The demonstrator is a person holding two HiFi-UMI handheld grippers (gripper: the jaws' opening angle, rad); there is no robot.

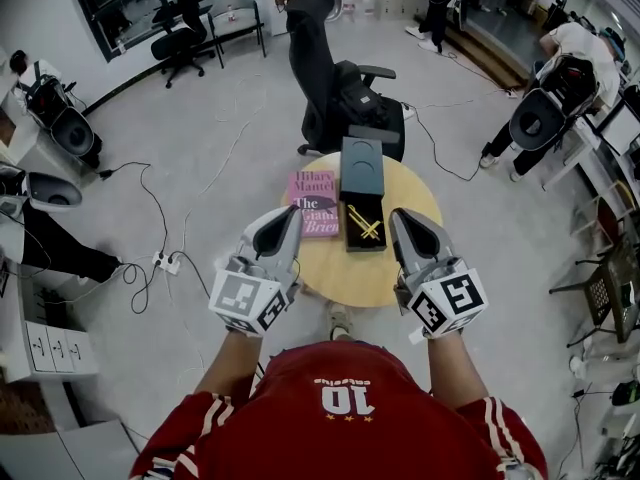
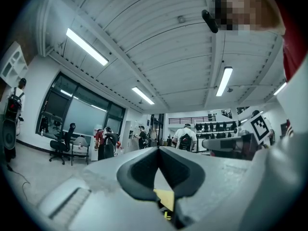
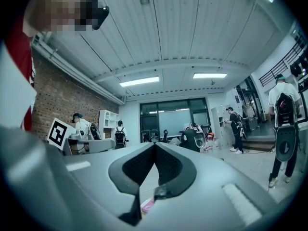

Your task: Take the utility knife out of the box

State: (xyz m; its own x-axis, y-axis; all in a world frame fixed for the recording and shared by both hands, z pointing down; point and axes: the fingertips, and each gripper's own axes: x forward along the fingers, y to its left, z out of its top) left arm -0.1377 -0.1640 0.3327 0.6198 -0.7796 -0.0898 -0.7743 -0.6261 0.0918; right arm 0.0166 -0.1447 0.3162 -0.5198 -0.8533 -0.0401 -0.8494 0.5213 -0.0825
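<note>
Approach step: left claw (image 1: 292, 213) and right claw (image 1: 398, 217) both pressed together, empty. Utility knife (image 1: 364, 225) lies in open box (image 1: 379, 244) on the surface (image 1: 370, 280) - next, probably spread one claw and reach in.

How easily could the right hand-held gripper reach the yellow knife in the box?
Probably yes: the box lies open, nothing covers the knife, and the right hand-held gripper is beside it, jaws shut.
</note>
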